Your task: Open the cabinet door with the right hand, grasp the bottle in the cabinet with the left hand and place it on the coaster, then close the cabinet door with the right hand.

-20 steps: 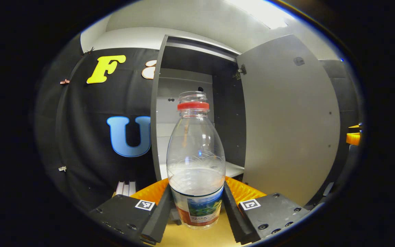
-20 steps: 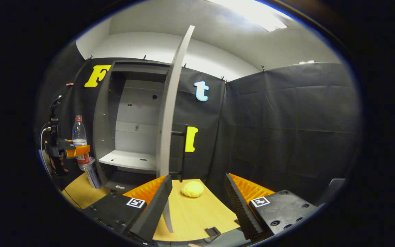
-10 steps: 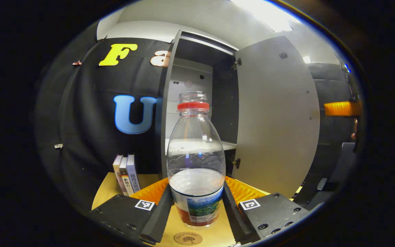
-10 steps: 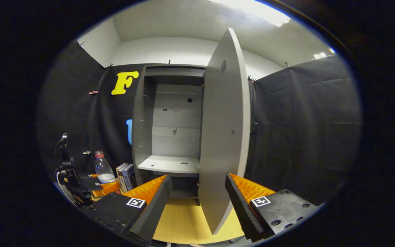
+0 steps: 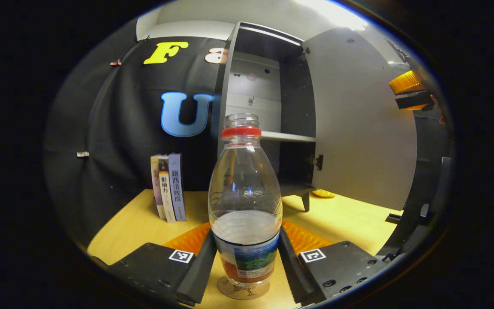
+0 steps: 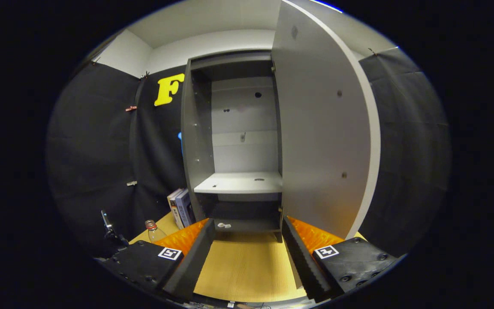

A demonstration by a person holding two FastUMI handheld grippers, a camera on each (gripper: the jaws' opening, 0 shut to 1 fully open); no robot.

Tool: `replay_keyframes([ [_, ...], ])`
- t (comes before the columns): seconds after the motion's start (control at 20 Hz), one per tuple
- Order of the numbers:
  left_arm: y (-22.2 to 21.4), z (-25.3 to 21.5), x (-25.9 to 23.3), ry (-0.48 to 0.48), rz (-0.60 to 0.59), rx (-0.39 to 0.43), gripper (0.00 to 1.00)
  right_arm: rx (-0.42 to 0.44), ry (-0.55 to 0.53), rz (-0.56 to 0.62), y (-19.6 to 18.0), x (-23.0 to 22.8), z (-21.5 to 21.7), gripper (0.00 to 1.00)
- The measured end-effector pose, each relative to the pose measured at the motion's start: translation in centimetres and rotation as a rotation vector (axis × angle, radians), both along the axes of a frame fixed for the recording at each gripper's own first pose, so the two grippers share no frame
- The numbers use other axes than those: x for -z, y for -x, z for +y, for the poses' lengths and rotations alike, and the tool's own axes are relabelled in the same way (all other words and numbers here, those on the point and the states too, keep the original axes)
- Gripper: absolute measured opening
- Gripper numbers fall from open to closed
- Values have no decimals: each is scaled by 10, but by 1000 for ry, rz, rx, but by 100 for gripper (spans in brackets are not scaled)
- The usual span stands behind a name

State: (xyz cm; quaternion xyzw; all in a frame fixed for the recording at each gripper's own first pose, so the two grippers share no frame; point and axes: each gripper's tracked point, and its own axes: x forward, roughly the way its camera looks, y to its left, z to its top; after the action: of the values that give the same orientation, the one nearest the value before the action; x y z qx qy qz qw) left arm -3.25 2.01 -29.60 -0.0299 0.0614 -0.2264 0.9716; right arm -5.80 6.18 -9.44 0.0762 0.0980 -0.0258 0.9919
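Grey panels are making up the cabinet (image 6: 234, 128), standing on the wooden table (image 5: 341, 219) with its door (image 6: 322, 128) swung wide to the right. In the right gripper view the right gripper (image 6: 247, 253) is facing the opening, fingers apart and gripping nothing, the door's lower edge lying just beyond its right finger, so this hand is the nearer one for closing. In the left gripper view the left gripper (image 5: 246, 257) is clamping the bottle (image 5: 245, 193), upright, around its labelled lower body. Its base is sitting over the coaster (image 5: 243, 290), probably touching, though the contact is hard to judge.
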Motion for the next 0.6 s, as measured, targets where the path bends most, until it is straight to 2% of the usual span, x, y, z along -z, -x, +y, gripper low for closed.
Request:
replay_keyframes([
  [0.25,-8,-4,34,-1,-4,-16,75,-57,-9,89,-4,46,11,96],
  [0.6,-14,-1,57,-55,-13,-21,75,-74,-31,117,-12,60,13,96],
])
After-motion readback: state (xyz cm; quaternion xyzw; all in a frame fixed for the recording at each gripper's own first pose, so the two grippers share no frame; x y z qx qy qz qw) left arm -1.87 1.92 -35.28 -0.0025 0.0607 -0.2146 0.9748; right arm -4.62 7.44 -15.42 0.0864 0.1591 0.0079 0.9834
